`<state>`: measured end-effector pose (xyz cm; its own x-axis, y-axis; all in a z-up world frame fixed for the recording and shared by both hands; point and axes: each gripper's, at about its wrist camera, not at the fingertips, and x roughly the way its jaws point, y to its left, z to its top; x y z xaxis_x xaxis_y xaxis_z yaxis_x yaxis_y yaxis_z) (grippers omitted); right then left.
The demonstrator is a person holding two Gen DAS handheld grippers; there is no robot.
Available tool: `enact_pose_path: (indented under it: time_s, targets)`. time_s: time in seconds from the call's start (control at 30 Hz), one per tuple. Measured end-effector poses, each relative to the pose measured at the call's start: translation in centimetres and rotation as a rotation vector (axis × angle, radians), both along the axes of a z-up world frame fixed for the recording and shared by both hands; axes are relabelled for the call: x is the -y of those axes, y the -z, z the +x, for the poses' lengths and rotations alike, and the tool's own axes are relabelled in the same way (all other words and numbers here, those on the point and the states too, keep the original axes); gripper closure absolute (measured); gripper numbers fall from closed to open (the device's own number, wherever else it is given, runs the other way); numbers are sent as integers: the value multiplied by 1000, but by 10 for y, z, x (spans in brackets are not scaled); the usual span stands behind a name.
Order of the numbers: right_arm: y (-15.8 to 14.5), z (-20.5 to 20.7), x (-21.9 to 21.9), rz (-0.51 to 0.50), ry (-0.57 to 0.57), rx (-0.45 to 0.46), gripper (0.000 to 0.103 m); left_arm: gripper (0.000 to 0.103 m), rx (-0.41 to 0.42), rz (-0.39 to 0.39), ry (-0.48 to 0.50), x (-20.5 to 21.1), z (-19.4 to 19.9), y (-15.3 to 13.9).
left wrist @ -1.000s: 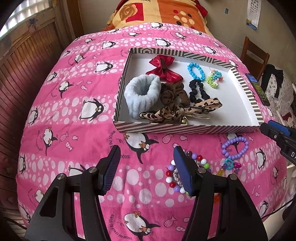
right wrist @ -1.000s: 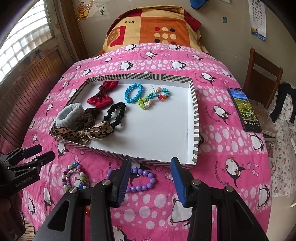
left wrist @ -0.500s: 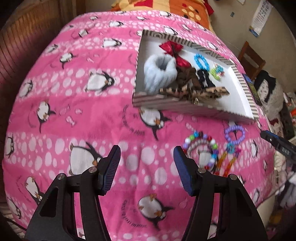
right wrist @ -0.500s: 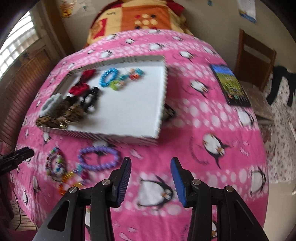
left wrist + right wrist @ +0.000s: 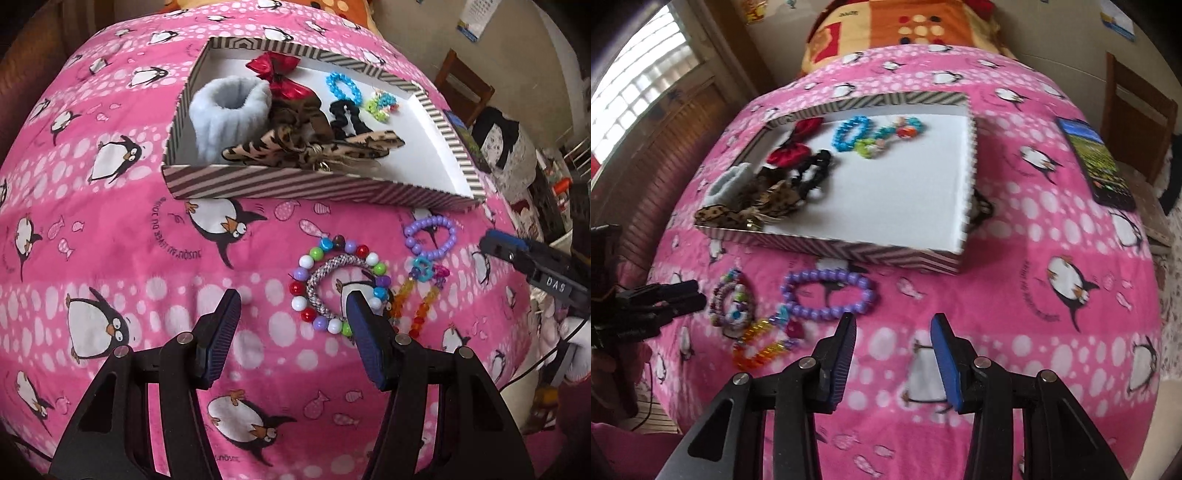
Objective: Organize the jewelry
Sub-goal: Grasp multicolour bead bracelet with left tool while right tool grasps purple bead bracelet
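Note:
A striped shallow box [image 5: 295, 186] [image 5: 871, 254] on the pink penguin blanket holds hair ties, bows and small bracelets. In front of it lie a multicolour bead bracelet [image 5: 340, 288] [image 5: 733, 302], a purple bead bracelet [image 5: 430, 236] [image 5: 827, 295] and an orange-red bead strand [image 5: 421, 310] [image 5: 761, 343]. My left gripper [image 5: 291, 310] is open and empty, low over the blanket, its right finger at the multicolour bracelet's near edge. My right gripper [image 5: 894, 332] is open and empty, just right of the purple bracelet.
A smartphone [image 5: 1095, 162] lies on the blanket's right side. A wooden chair [image 5: 1137, 110] stands beyond the bed's right edge. Wooden panelling [image 5: 676, 147] runs along the left. A patterned pillow [image 5: 901, 33] lies at the far end.
Both grippers have dropped lower and closer to the bracelets in front of the box. The left one moved right toward the multicolour bracelet. Both stayed open.

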<state>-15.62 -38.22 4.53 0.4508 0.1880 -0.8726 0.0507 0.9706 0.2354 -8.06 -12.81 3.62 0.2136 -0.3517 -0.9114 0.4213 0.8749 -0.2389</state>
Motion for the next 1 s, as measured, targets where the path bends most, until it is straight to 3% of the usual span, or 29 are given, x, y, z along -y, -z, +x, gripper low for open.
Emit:
enact_pose_path:
  time_s: [0.1,0.33,0.43,0.47,0.57,0.73,0.8,0.83,1.0]
  targets:
    - [4,11,-11,-12,-24,2,70,44,-34,-17,-26,-3,1,5]
    - [20,32,-26,-40,-50,-1,71,50,-68,-30,-41,2,5,11]
    - [24,36,-28,-56,-64,-5,71,67,-64,-22,-69,3,10,13]
    - [25,37,-29,-61,-72,-5,71,80,-60,-11,-69,4,12,14]
    - [27,40,-31,-69,-84,-4,71,92,-77,-41,-63,5,15,17]
    - [32,44,-33,-85,-91,2,79,95,-75,-60,-40,7,15,18]
    - [32,45,-33,-101,-100,2,92,95,-90,-92,-42,2,14,13]
    - [31,45,-33,-107,-104,4,95,95,-85,-102,-45,-2,13,8]
    - [11,36,-31,-91,-125,40,95,95,-52,-152,-62,-18,10,-23]
